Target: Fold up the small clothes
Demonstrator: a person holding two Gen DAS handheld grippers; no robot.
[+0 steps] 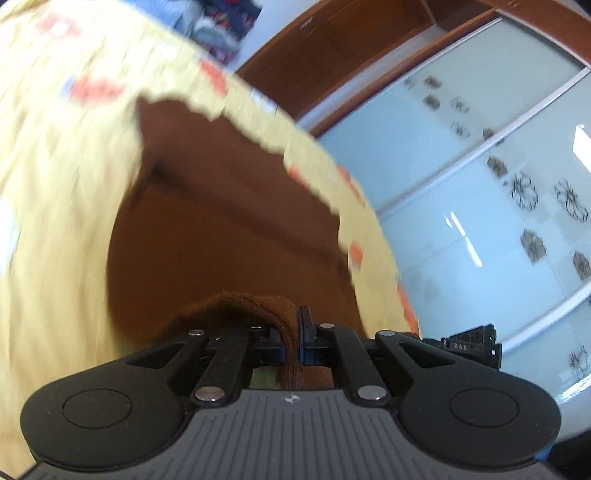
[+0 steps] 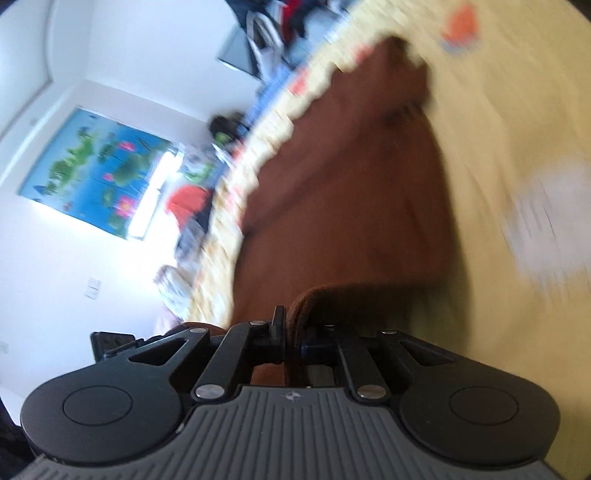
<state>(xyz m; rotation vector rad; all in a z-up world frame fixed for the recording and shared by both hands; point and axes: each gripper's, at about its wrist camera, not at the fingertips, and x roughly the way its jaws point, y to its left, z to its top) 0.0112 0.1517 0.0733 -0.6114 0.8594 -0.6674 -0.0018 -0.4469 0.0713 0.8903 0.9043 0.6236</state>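
Note:
A brown knitted garment (image 1: 229,229) hangs stretched over a pale yellow patterned cloth (image 1: 62,177). My left gripper (image 1: 293,339) is shut on a bunched edge of the garment, and brown fabric is pinched between its pads. In the right wrist view the same brown garment (image 2: 347,192) stretches away from the camera above the yellow cloth (image 2: 509,122). My right gripper (image 2: 293,341) is shut on another edge of it, with a fold of brown knit squeezed between the fingers. Both views are tilted and blurred.
A wooden wardrobe (image 1: 332,48) with frosted sliding doors (image 1: 461,177) stands to the right in the left wrist view. A pile of other clothes (image 1: 221,22) lies beyond the yellow cloth. In the right wrist view a colourful wall picture (image 2: 96,173) and more clothes (image 2: 273,22) show.

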